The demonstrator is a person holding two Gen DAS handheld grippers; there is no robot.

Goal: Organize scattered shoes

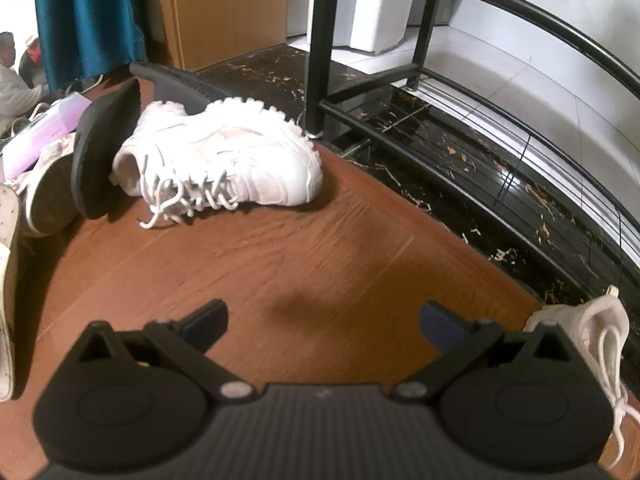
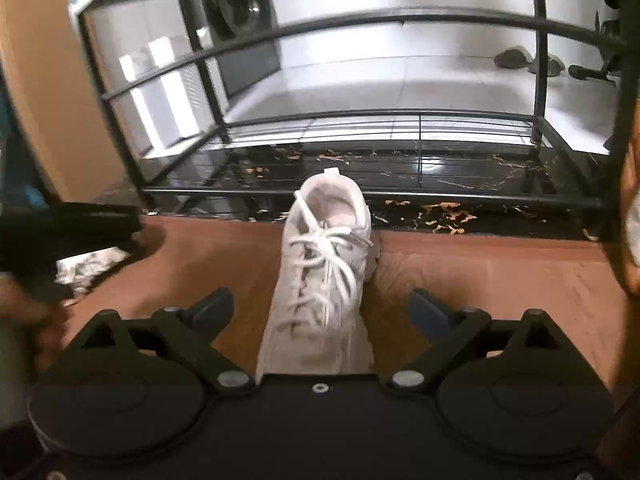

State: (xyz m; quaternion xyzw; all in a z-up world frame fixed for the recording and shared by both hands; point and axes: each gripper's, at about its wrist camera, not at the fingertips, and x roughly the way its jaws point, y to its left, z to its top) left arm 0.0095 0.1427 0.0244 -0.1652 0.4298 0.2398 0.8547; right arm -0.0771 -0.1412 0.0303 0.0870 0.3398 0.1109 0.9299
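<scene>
One white laced leather sneaker (image 2: 320,276) was seen at twelve o'clock between the wide-open, empty right hand-held gripper (image 2: 320,312), long axis pointing away toward the black metal shoe rack (image 2: 360,192).

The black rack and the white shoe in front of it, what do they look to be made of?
The rack looks like metal tubing with a black, slightly glossy painted finish: thin round bars catch highlights, and its low shelf is wire. The white sneaker looks like smooth leather or a synthetic imitation, matte to faintly shiny, with woven fabric laces; which of the two I can't tell.
</scene>
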